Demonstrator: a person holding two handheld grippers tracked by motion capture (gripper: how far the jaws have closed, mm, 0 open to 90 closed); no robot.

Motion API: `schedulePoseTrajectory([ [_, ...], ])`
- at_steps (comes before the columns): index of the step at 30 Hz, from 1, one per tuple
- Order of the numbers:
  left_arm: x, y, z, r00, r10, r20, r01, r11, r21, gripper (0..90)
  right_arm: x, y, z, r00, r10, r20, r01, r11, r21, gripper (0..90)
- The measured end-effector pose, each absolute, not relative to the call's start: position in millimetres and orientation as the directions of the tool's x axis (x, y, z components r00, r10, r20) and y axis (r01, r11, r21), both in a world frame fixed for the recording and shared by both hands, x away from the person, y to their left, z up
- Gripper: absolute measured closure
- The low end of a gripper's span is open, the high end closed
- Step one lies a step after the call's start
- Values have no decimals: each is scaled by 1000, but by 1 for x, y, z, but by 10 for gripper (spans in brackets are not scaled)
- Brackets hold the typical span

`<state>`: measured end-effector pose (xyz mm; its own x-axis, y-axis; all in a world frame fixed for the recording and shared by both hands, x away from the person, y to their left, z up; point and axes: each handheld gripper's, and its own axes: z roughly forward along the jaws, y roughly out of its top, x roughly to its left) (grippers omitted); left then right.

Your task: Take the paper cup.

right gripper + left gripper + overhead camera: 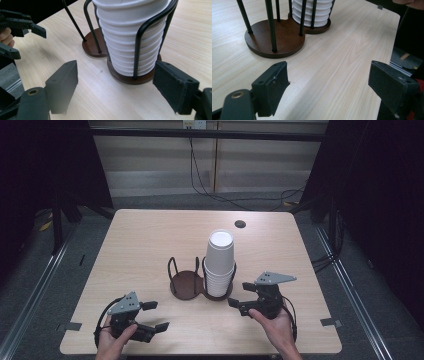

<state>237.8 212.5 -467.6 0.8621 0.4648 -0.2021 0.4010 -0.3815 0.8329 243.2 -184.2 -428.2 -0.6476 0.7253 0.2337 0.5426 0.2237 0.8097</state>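
From above I see the tall stack of white paper cups [219, 262] standing upright, closed end up, in the right ring of the dark wooden two-ring cup holder with black wire posts [186, 285] at mid-table, its long axis vertical. My right gripper view adds the stack's ribbed rims [130, 42] close ahead of my right gripper [115, 85], whose jaws stand apart with nothing between them. My left gripper [328, 82] is likewise released over bare light wooden table [342, 50], near the holder's empty left base [275, 37].

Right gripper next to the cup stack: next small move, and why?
Probably lift the right gripper toward the top of the cup stack to grip the top cup. Its jaws stand open and empty beside the stack's base, where the wire holder bars the cups; the top ones rise clear of it.
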Motion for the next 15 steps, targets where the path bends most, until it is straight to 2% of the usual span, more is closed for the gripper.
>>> schedulePoseTrajectory([
  [4, 238, 213, -467, 861, 466, -203, 401, -379, 834, 161, 247, -186, -422, -666, 708, 237, 532, 227, 816, 174],
  [5, 238, 213, -467, 859, 470, -205, 404, -376, 834, 161, 249, -186, -418, -676, 697, 238, 525, 230, 819, 142],
  [15, 238, 216, -466, 861, 466, -205, 397, -363, 843, 161, 258, -186, -405, -705, 667, 240, 509, 240, 827, 139],
])
